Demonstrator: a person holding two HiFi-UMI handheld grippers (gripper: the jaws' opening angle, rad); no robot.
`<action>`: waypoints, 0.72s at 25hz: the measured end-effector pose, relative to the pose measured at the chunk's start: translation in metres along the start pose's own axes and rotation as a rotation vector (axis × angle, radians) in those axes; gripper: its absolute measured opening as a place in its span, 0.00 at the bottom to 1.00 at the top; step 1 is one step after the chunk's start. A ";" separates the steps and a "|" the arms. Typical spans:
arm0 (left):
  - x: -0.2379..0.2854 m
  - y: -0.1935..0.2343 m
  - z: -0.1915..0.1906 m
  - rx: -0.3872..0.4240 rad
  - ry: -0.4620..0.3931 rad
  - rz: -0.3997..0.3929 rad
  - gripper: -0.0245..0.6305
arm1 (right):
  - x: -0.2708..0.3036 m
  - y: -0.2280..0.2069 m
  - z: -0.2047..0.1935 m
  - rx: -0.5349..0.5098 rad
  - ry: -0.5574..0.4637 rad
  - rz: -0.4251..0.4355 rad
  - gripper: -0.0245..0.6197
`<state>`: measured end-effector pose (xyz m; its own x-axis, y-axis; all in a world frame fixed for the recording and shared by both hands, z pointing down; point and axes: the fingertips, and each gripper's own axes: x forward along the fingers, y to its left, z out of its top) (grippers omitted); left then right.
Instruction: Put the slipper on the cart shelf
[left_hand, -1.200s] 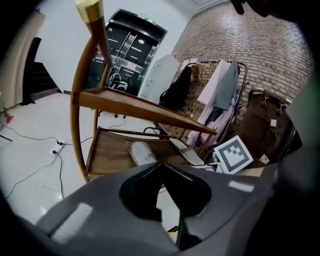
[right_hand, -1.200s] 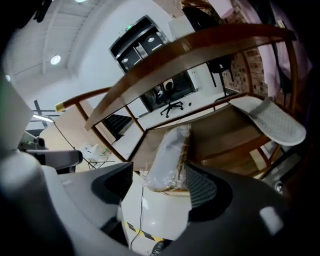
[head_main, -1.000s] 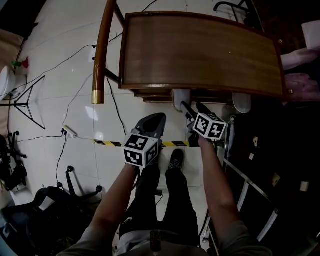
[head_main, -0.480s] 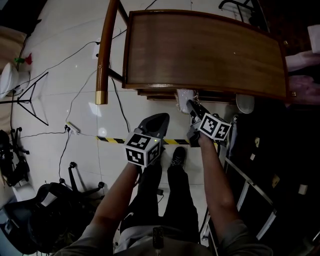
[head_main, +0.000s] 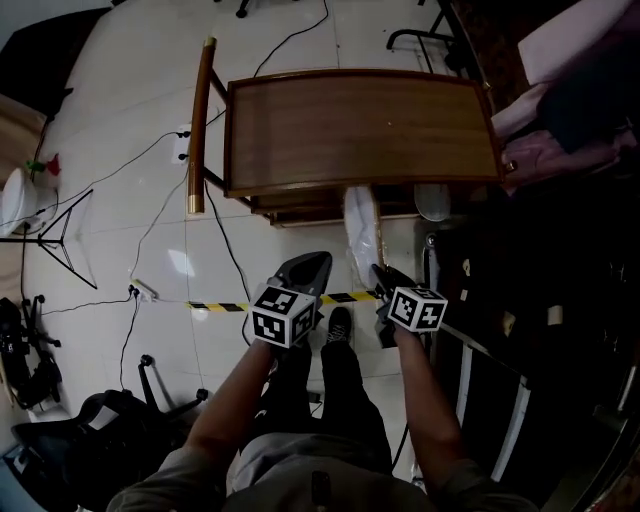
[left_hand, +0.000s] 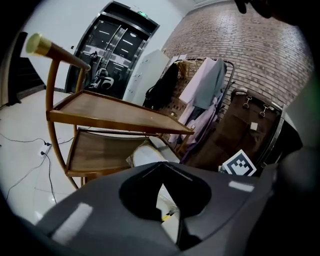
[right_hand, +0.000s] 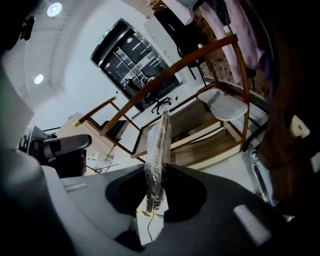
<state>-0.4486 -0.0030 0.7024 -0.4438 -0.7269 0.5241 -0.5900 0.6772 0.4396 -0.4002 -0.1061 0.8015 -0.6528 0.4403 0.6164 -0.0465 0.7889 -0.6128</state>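
A white slipper (head_main: 358, 230) in a clear plastic wrap hangs edge-on between the jaws of my right gripper (head_main: 378, 272), which have just been closing and now pinch its near end (right_hand: 156, 165). It sits in front of the wooden cart (head_main: 360, 125), just past the top's near edge. A second pale slipper (head_main: 432, 200) lies on the cart's lower shelf (right_hand: 200, 131). My left gripper (head_main: 312, 262) hovers beside the right one, jaws together and holding nothing (left_hand: 161, 165). In the left gripper view the wrapped slipper (left_hand: 142, 156) shows beyond them.
Cables, a power strip (head_main: 142, 291) and black-and-yellow tape (head_main: 215, 306) cross the white floor. A tripod (head_main: 60, 220) stands left, an office chair (head_main: 90, 420) lower left. A clothes rack with garments (left_hand: 207, 95) and dark metal frames (head_main: 490, 370) crowd the right.
The right jaws went from open around the slipper under the cart top to shut on it. Both grippers drew back from the cart and rose, bringing the slipper out.
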 end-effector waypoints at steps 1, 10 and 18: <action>-0.002 -0.011 0.001 0.008 0.003 -0.008 0.05 | -0.016 0.001 -0.001 -0.002 -0.009 -0.007 0.13; -0.036 -0.125 0.032 0.146 -0.002 -0.155 0.05 | -0.159 0.023 -0.012 0.004 -0.168 -0.087 0.13; -0.098 -0.204 0.024 0.282 0.018 -0.332 0.05 | -0.274 0.087 -0.023 -0.026 -0.409 -0.194 0.13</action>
<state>-0.3007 -0.0726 0.5442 -0.1886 -0.8959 0.4022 -0.8610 0.3478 0.3711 -0.2080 -0.1485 0.5909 -0.8792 0.0821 0.4694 -0.1819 0.8527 -0.4898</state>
